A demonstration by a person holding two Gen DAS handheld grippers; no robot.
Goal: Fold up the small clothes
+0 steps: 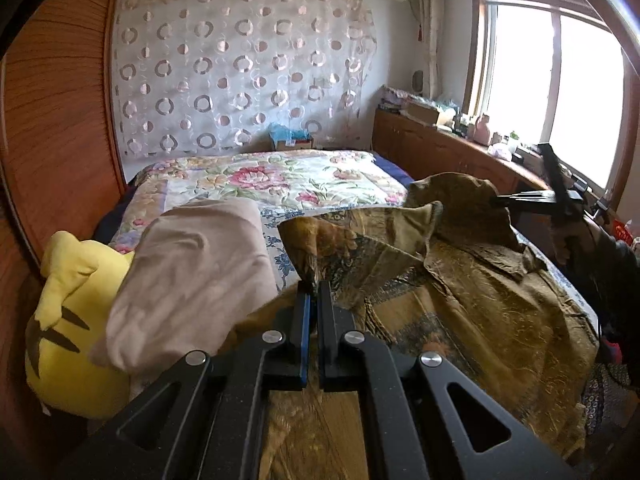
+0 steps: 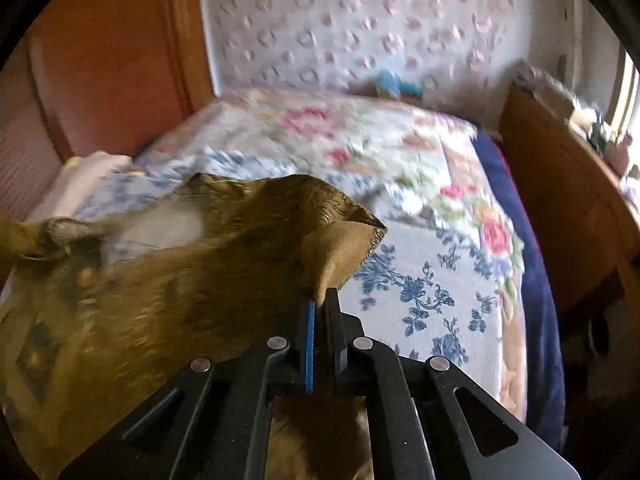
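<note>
One olive-gold garment (image 1: pixel 460 280) on the bed (image 1: pixel 280 176), pinched by two grippers.

Beside it at nine o'clock lie one beige cloth (image 1: pixel 200 264) and one yellow plush toy (image 1: pixel 68 320). The left gripper (image 1: pixel 315 292) and right gripper (image 2: pixel 320 300) each have jaws pressed together on a raised fabric edge, both angled downward.

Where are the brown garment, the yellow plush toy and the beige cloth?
brown garment (image 1: pixel 500 312), left wrist view, flat patterned middle.
yellow plush toy (image 1: pixel 68 312), left wrist view, its face.
beige cloth (image 1: pixel 200 272), left wrist view, smooth top.
</note>
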